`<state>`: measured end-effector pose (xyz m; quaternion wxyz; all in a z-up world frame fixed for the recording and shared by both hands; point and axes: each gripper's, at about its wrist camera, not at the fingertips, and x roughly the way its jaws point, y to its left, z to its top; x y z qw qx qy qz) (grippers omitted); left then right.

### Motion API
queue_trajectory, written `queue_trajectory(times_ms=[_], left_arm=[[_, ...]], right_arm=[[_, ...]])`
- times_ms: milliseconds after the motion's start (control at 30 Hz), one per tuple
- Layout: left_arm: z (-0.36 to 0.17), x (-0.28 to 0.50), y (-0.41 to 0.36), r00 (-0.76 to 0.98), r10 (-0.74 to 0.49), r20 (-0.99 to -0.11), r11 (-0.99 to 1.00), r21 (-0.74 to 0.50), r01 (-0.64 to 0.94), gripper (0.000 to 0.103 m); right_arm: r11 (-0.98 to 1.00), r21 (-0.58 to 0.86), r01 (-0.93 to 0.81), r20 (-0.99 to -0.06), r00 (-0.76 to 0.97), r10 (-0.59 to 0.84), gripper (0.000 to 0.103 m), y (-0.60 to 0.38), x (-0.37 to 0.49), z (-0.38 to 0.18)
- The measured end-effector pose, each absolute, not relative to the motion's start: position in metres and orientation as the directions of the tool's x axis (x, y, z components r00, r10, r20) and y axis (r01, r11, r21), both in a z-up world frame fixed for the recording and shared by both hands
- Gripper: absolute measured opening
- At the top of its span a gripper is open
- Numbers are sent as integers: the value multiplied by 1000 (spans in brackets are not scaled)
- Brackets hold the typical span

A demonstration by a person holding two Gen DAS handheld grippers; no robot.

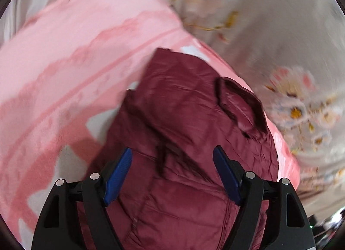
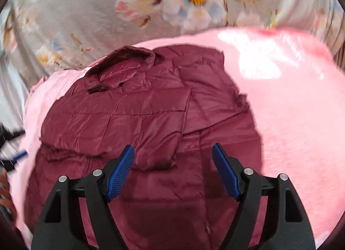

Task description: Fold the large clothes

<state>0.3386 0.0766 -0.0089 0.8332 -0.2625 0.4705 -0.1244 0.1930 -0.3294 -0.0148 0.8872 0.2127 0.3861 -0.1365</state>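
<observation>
Dark red and quilted, the puffer jacket (image 2: 138,120) lies partly folded on a pink blanket (image 2: 291,110), its collar toward a grey sheet printed with flowers (image 2: 86,13). The left hand-held gripper (image 1: 172,157) hangs over the jacket with jaws wide and nothing between the blue pads. The right hand-held gripper (image 2: 173,155) is also wide — it holds nothing. The left view is blurred, so the blanket pattern is hard to read — the jacket's near edge is cut off by the frame.

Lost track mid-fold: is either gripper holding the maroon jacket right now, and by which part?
Nothing is held. The left gripper and the right gripper both stand open above the maroon jacket, with no fabric pinched between their pads.
</observation>
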Motion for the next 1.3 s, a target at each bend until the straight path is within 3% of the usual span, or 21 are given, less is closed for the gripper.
queue_trajectory(times_ms=[133, 200, 233, 300, 500, 567, 633, 700, 1033, 1300], left_arm=[[-26, 357, 91, 507, -493, -708, 788, -610, -85, 73], [-28, 365, 93, 502, -505, -702, 778, -622, -89, 73], [-30, 369, 93, 499, -513, -699, 769, -632, -95, 72], [-32, 376, 92, 494, -534, -686, 750, -654, -97, 66], [-30, 399, 74, 492, -497, -715, 782, -614, -103, 60], [-28, 403, 68, 502, -433, -748, 829, -549, -104, 49], [-29, 405, 63, 506, -366, -781, 873, -476, -104, 19], [-34, 409, 58, 494, -299, -817, 910, -400, -111, 0], [-53, 401, 39, 543, -78, -836, 989, -134, -64, 0], [-58, 395, 21, 593, 40, -804, 999, 25, -34, 0]], right_arm=[[872, 258, 416, -771, 633, -74, 55, -332, 209, -26], [876, 267, 402, -773, 632, -55, 27, -331, 215, -24], [879, 264, 396, -772, 633, -54, 6, -331, 218, -20], [887, 261, 381, -739, 670, -71, 1, -331, 219, 0], [925, 170, 339, -606, 777, -173, 0, -329, 224, 84], [931, 128, 342, -578, 788, -211, 0, -329, 226, 97], [931, 89, 354, -571, 784, -243, 0, -331, 227, 97], [926, 68, 372, -596, 759, -261, 0, -335, 230, 81], [899, 108, 424, -771, 607, -194, 0, -360, 239, -42], [899, 123, 421, -779, 601, -175, 0, -361, 241, -51]])
